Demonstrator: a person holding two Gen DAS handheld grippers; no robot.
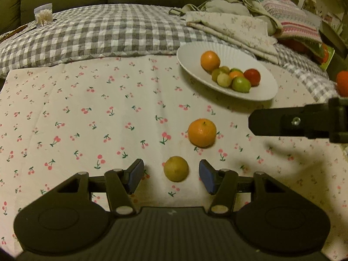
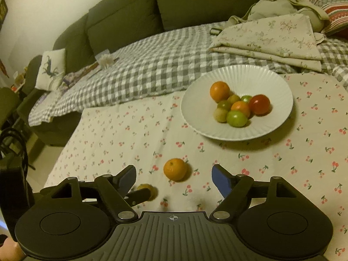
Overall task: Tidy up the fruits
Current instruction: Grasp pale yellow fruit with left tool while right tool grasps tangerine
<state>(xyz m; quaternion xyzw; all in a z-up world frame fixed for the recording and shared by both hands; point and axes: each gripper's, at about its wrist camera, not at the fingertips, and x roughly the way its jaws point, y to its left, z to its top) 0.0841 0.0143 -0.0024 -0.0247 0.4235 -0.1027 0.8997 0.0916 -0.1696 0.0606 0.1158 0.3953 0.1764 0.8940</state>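
A white ribbed plate [image 1: 191, 62] [image 2: 256, 76] holds several fruits: an orange [image 1: 210, 61] [image 2: 219, 91], a red tomato [image 1: 252, 77] [image 2: 259, 104] and small green and yellow ones. On the cherry-print cloth lie a loose mandarin [image 1: 202, 133] [image 2: 175, 169] and a small yellow fruit [image 1: 176, 168] [image 2: 150, 190]. My left gripper [image 1: 171, 175] is open, its blue pads on either side of the yellow fruit, not touching. My right gripper [image 2: 174, 179] is open just in front of the mandarin; one of its fingers [image 1: 282, 122] shows in the left wrist view.
A grey checked blanket [image 1: 97, 34] [image 2: 152, 65] lies behind the cloth, with folded floral fabric [image 1: 230, 28] [image 2: 271, 37] and a striped cushion [image 1: 291, 15] at the back right. A green sofa [image 2: 174, 6] stands behind. A small bag of sticks [image 1: 44, 14] sits far left.
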